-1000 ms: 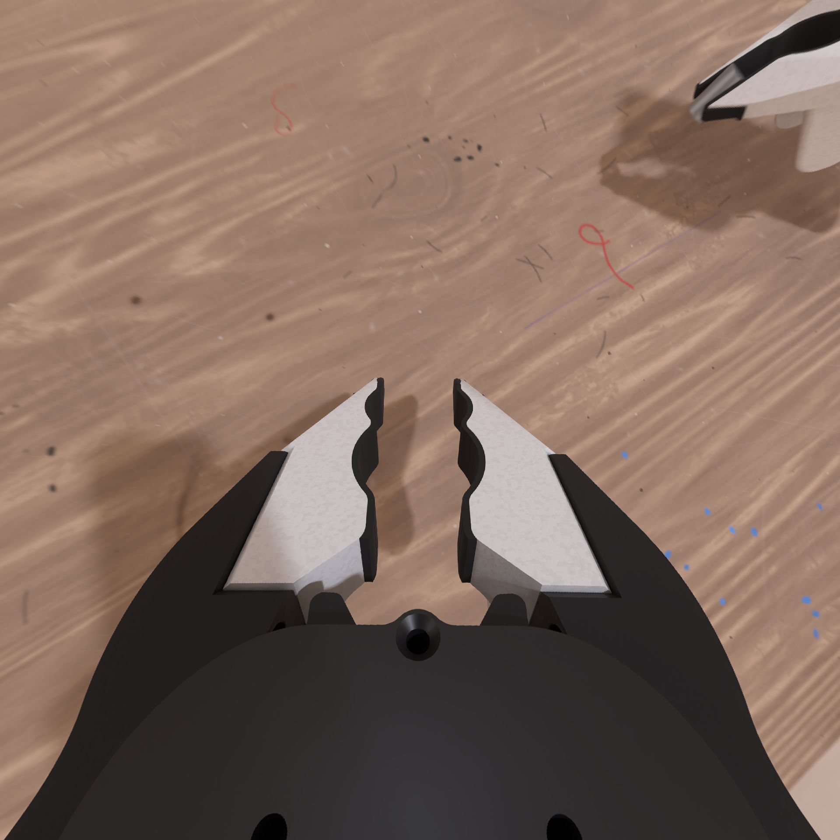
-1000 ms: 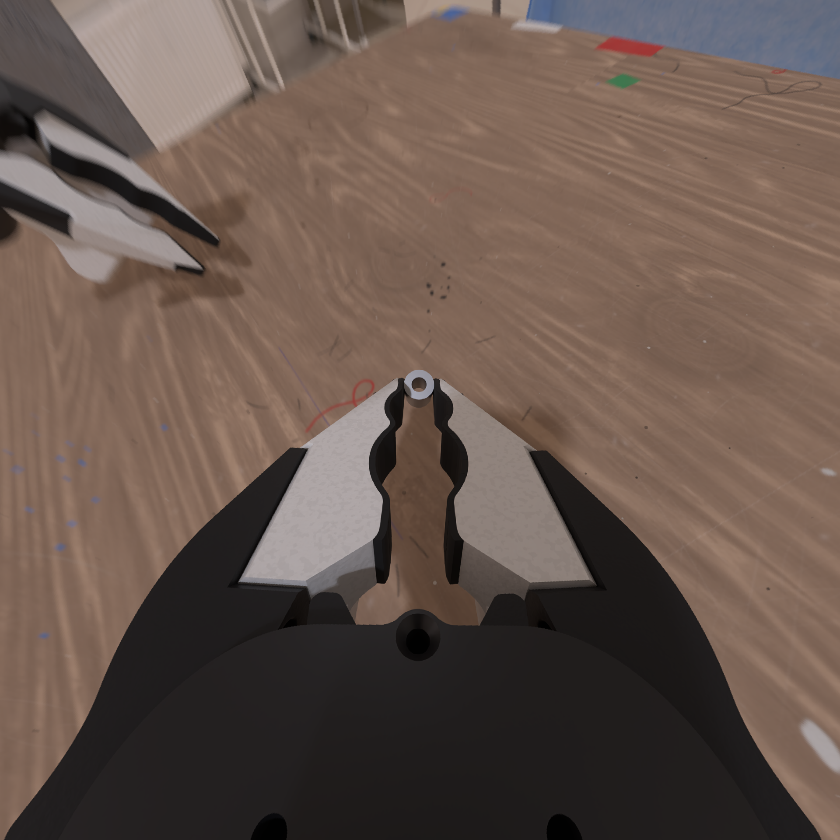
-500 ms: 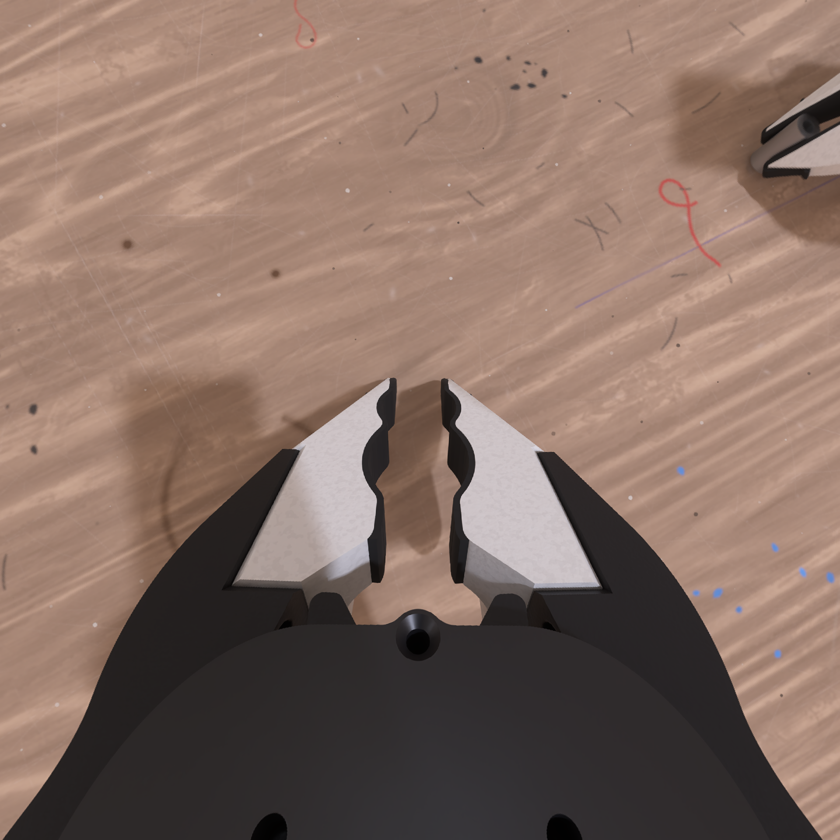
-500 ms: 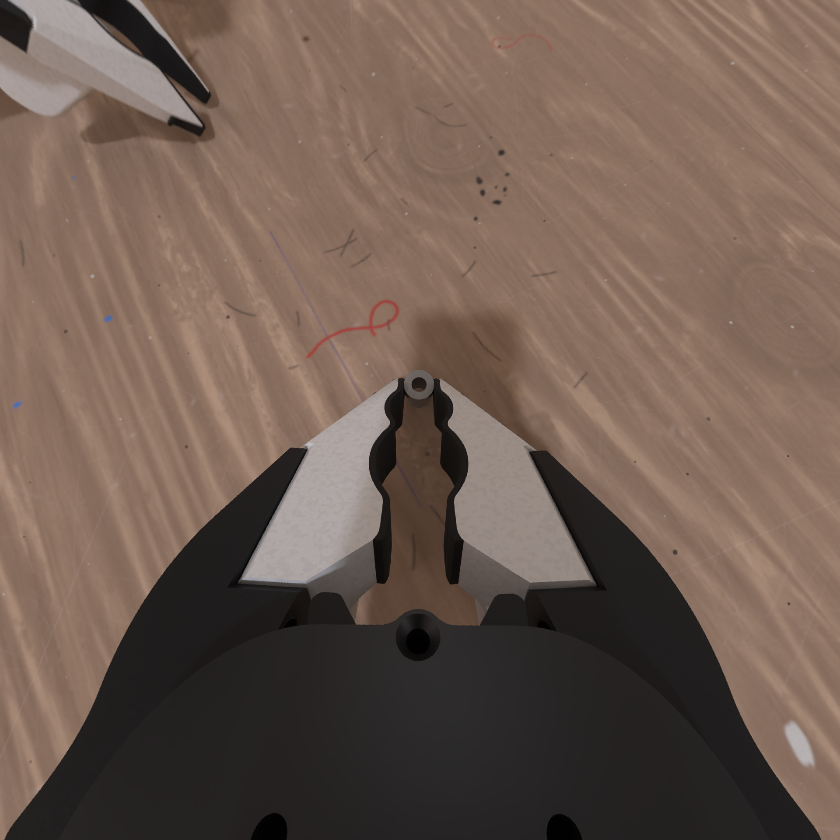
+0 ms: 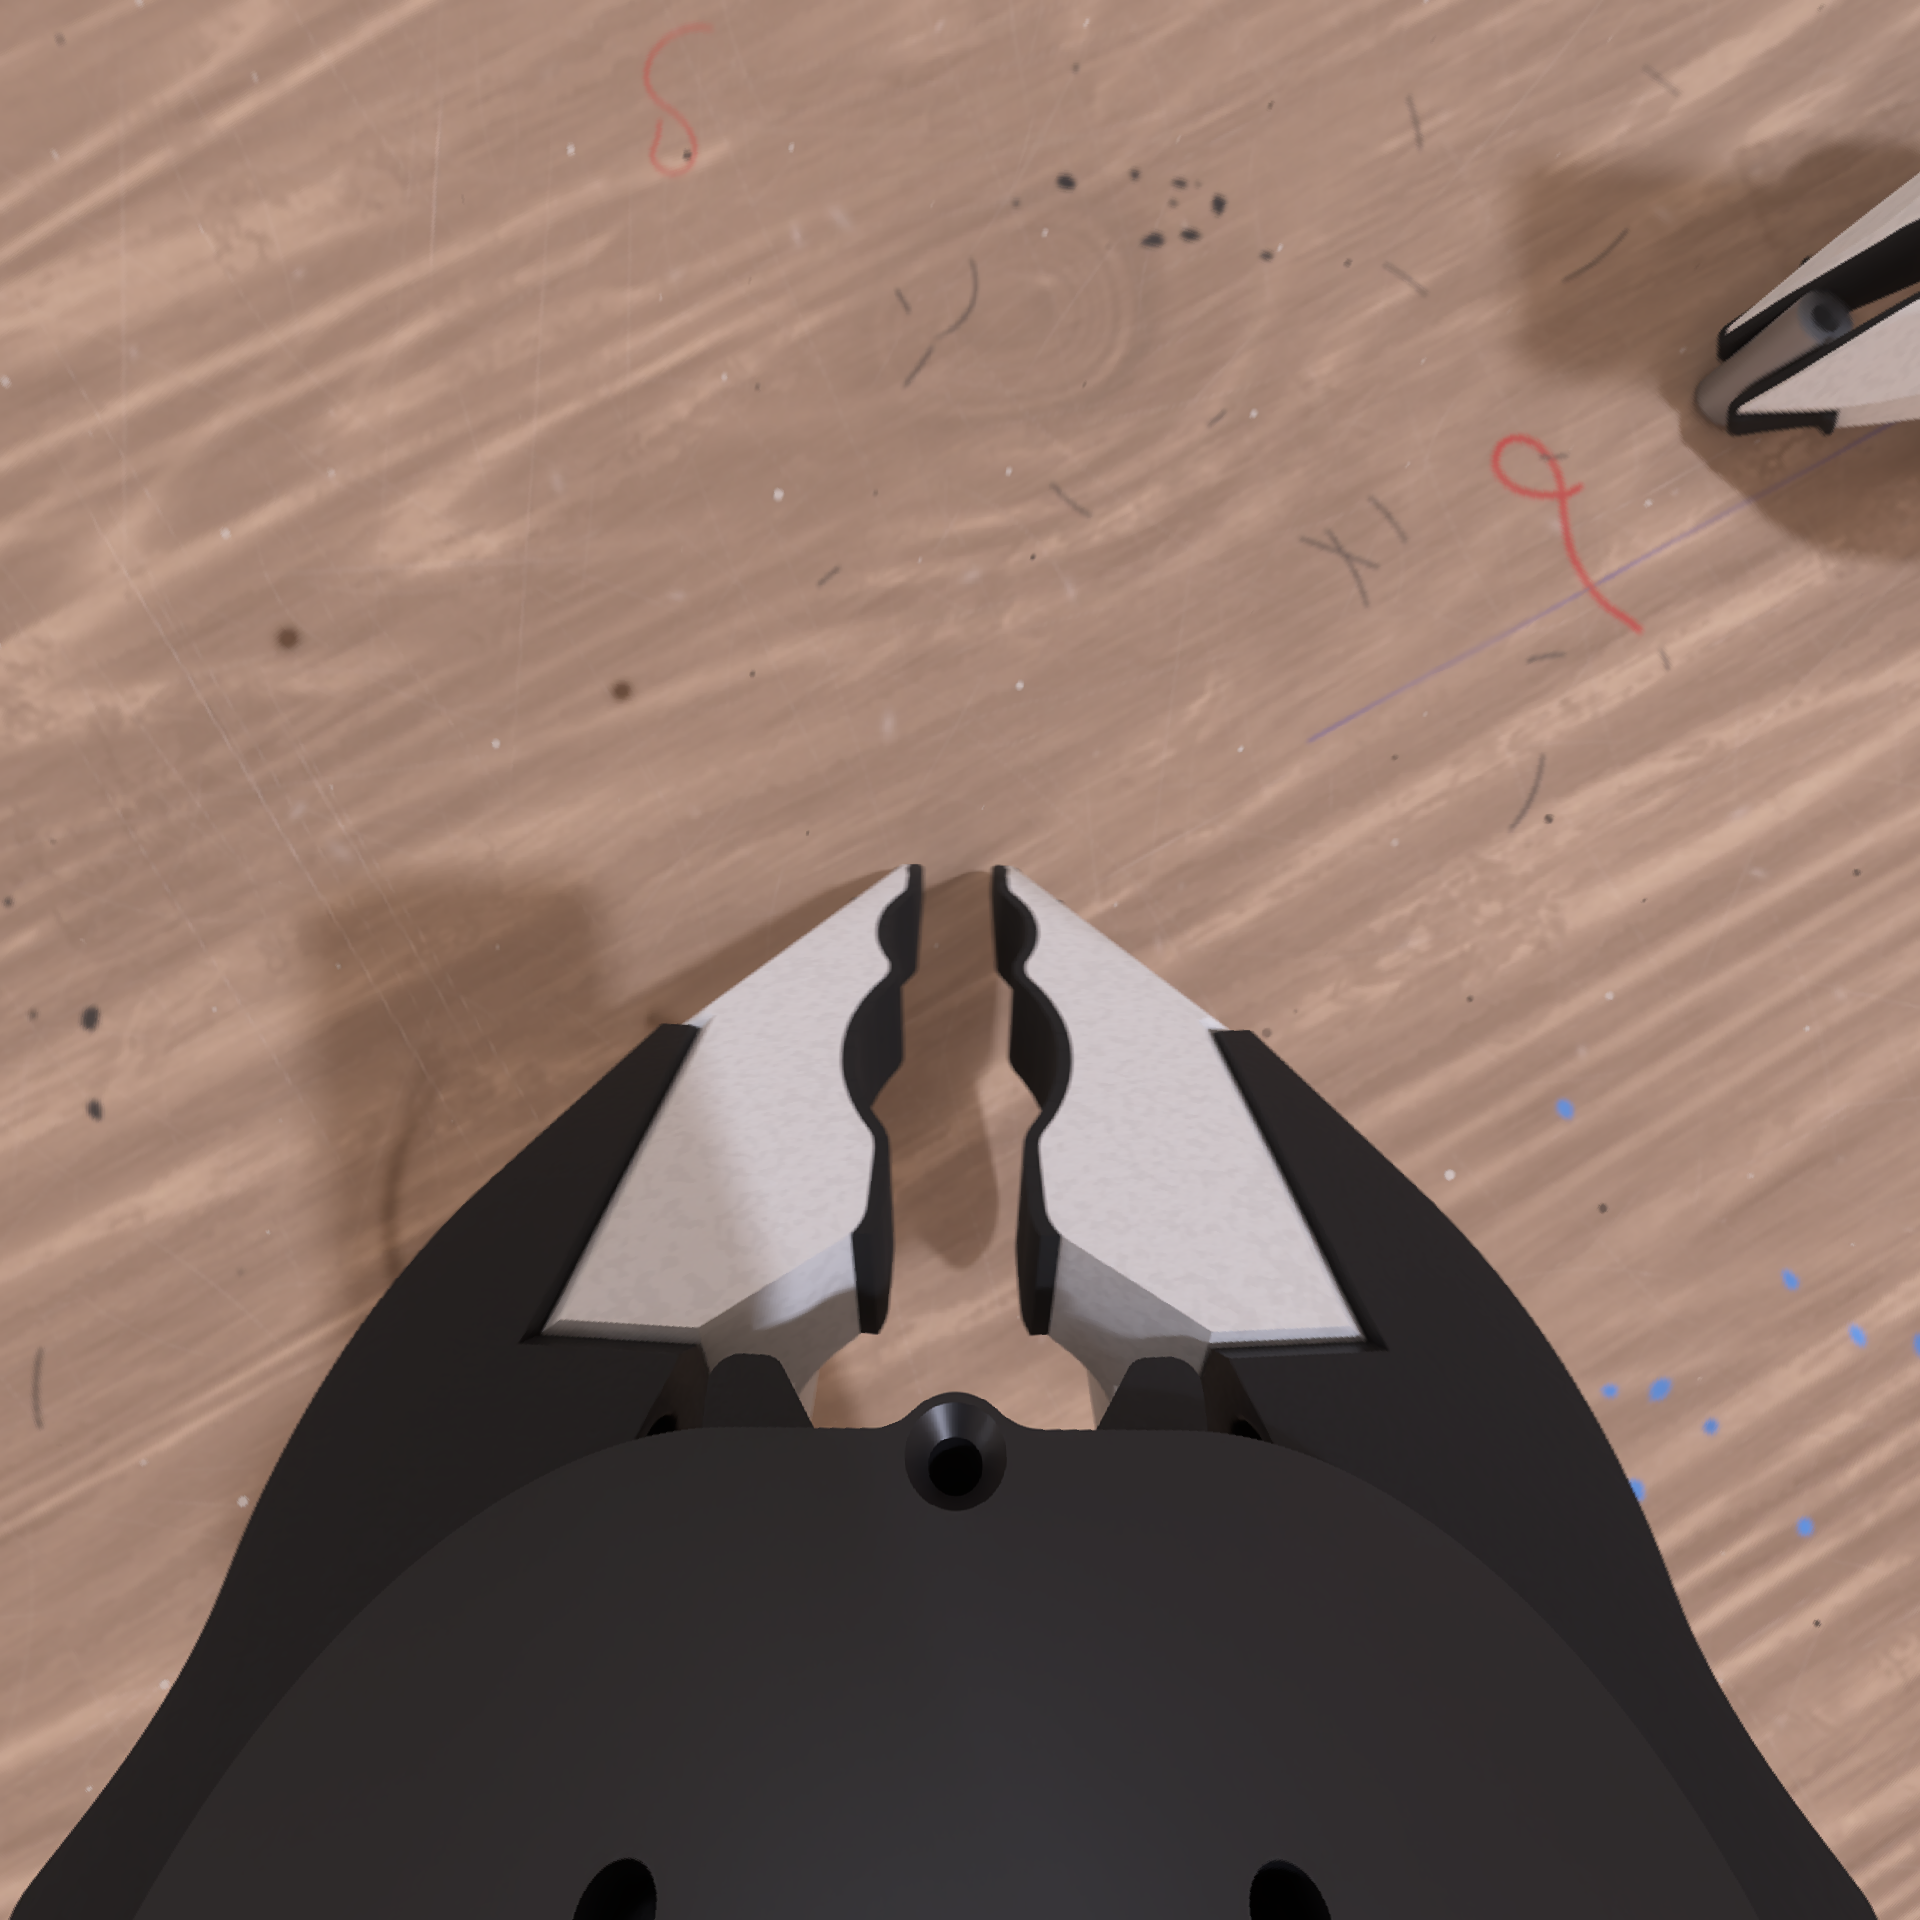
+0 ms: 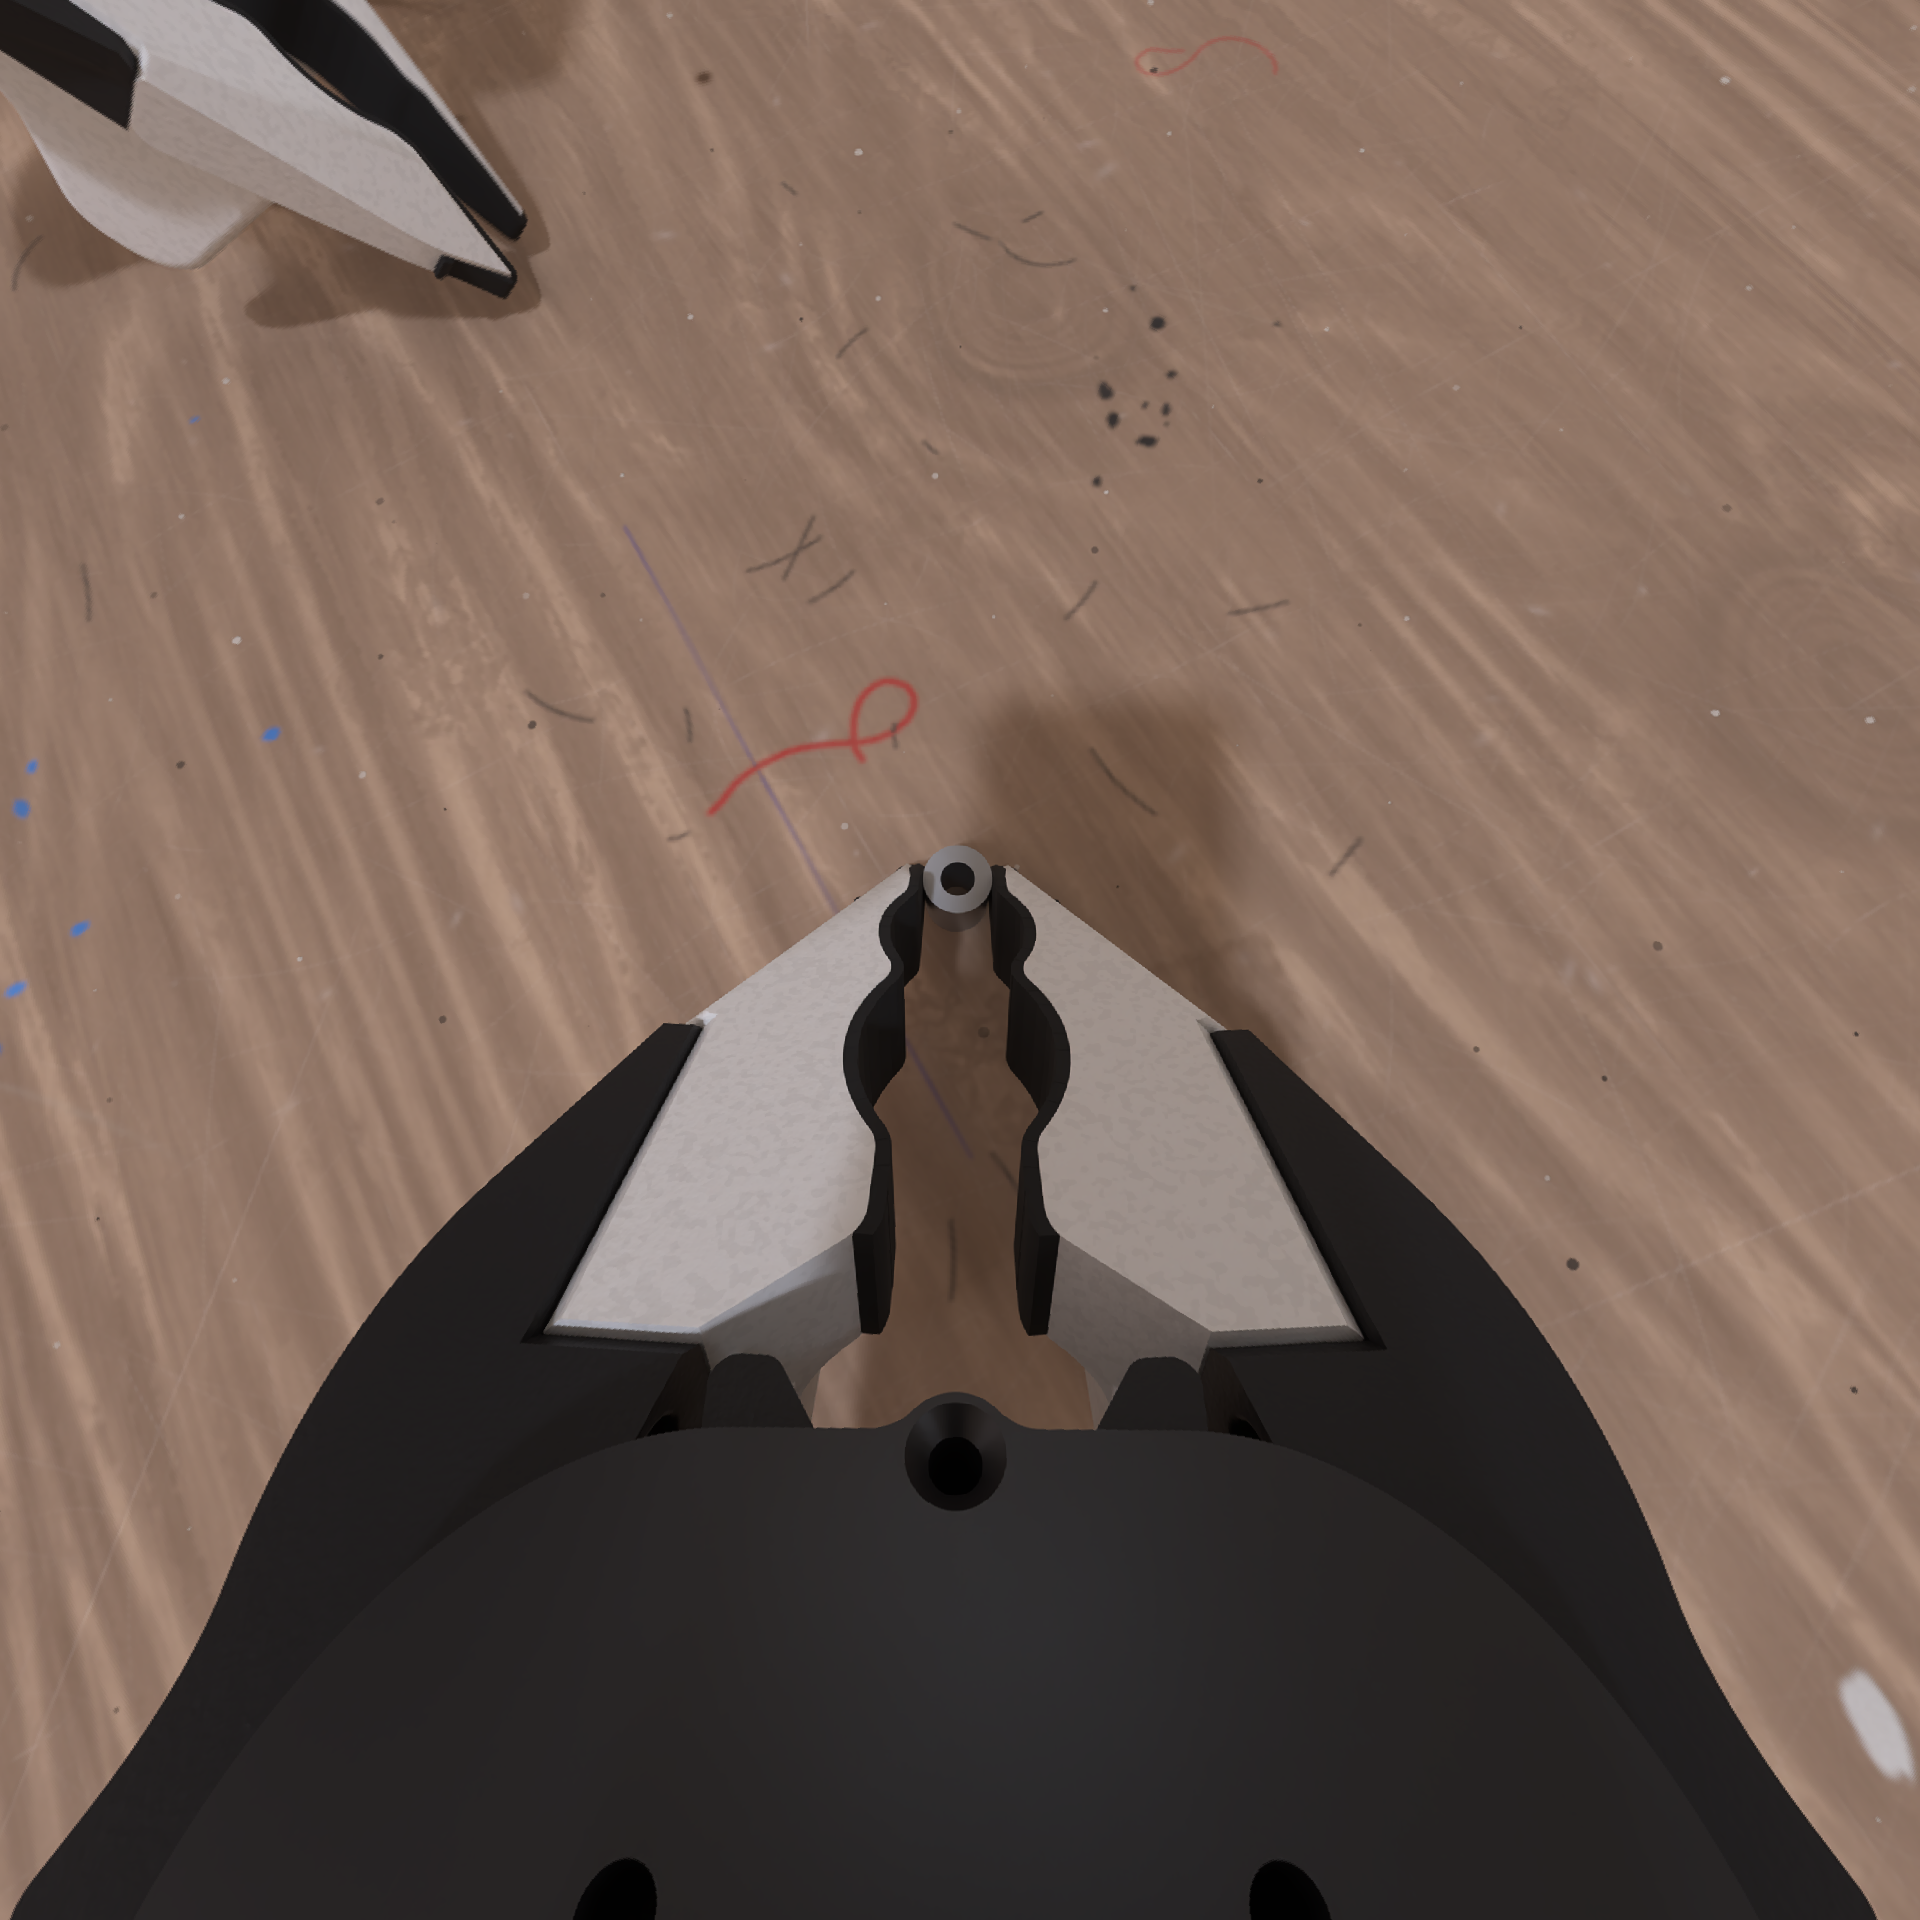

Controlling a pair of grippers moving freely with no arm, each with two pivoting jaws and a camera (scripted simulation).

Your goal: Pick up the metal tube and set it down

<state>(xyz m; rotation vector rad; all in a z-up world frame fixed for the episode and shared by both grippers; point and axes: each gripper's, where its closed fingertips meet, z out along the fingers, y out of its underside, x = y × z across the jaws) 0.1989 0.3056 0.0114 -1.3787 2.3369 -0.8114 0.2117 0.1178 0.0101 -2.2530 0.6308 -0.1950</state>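
my right gripper (image 6: 956, 883), clenched on the metal tube (image 6: 956, 881), has sunk nearer the worktop (image 6: 1455, 520); left gripper (image 5: 954, 883) narrowed, empty. release is likely next.

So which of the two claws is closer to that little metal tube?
Right. The right gripper has the metal tube pinched at its fingertips; the left gripper hangs empty, well off to the side over the wooden table.
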